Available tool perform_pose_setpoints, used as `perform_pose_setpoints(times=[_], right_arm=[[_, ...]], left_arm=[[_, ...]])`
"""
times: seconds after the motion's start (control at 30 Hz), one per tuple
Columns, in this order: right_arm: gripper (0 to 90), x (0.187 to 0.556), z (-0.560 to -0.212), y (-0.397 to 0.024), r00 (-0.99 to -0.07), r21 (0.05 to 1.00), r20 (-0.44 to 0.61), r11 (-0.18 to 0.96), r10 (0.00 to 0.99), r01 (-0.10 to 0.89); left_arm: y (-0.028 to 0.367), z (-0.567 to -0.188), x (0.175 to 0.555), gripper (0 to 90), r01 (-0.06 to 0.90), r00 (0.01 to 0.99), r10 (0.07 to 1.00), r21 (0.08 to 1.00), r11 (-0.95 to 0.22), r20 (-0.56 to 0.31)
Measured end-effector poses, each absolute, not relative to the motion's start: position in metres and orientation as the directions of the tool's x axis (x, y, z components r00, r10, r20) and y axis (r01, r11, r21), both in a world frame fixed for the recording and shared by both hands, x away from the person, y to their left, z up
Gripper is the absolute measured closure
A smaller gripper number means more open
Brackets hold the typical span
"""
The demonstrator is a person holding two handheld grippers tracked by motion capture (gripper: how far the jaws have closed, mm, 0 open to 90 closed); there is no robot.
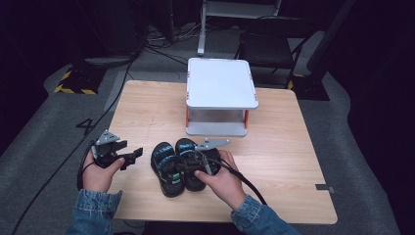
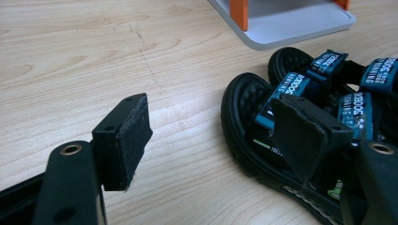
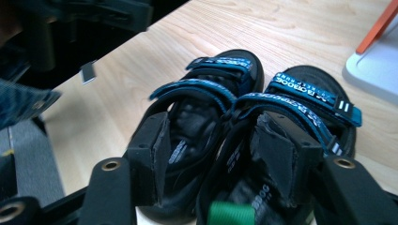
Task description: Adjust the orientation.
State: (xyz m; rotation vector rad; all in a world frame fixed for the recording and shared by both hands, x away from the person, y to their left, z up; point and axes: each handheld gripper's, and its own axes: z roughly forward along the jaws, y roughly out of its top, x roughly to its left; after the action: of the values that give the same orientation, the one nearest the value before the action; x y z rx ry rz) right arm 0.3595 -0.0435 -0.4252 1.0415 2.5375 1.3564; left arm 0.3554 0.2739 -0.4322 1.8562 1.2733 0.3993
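Observation:
A pair of black sandals with blue straps lies side by side near the table's front edge, the left sandal (image 1: 161, 157) (image 2: 256, 101) (image 3: 197, 93) touching the right sandal (image 1: 185, 146) (image 2: 293, 58) (image 3: 305, 89). My right gripper (image 1: 183, 166) (image 3: 216, 154) is low over their heels. One pad sits in each sandal, with the adjoining inner walls between the pads and a gap showing at the left pad. My left gripper (image 1: 136, 156) (image 2: 216, 129) rests open just left of the sandals, pointing at them, with only bare table between its pads.
A white two-level stand (image 1: 222, 83) (image 2: 281, 28) (image 3: 375, 65) with orange posts sits at the back middle of the wooden table (image 1: 293, 161). A dark chair (image 1: 266, 46) and cables are on the floor behind.

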Motion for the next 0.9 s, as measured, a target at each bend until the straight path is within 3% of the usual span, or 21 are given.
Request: perform_pose_setpoints(times=[0.13, 0.37, 0.7, 0.83, 0.9], right_arm=[[46.5, 0.364, -0.44, -0.03, -0.749, 0.702, 0.266, 0.411, 0.606, 0.582], [46.3, 0.361, -0.45, -0.018, -0.741, 0.69, 0.252, 0.421, 0.623, 0.589], [46.3, 0.354, -0.455, -0.005, -0.763, 0.681, 0.152, 0.493, 0.628, 0.541], [55.5, 0.353, -0.455, -0.001, -0.763, 0.665, 0.098, 0.528, 0.639, 0.528], [67.1, 0.353, -0.453, 0.001, -0.759, 0.652, 0.041, 0.558, 0.65, 0.513]], left_arm=[[0.274, -0.432, 0.356, 28.4, 0.613, 0.437, 0.88, 0.778, -0.14, -0.186], [0.271, -0.432, 0.356, 28.4, 0.613, 0.445, 0.876, 0.776, -0.149, -0.183], [0.267, -0.435, 0.357, 28.3, 0.62, 0.451, 0.874, 0.768, -0.162, -0.18], [0.267, -0.435, 0.357, 28.3, 0.623, 0.453, 0.873, 0.765, -0.162, -0.183], [0.267, -0.435, 0.357, 28.3, 0.622, 0.45, 0.874, 0.766, -0.161, -0.182]])
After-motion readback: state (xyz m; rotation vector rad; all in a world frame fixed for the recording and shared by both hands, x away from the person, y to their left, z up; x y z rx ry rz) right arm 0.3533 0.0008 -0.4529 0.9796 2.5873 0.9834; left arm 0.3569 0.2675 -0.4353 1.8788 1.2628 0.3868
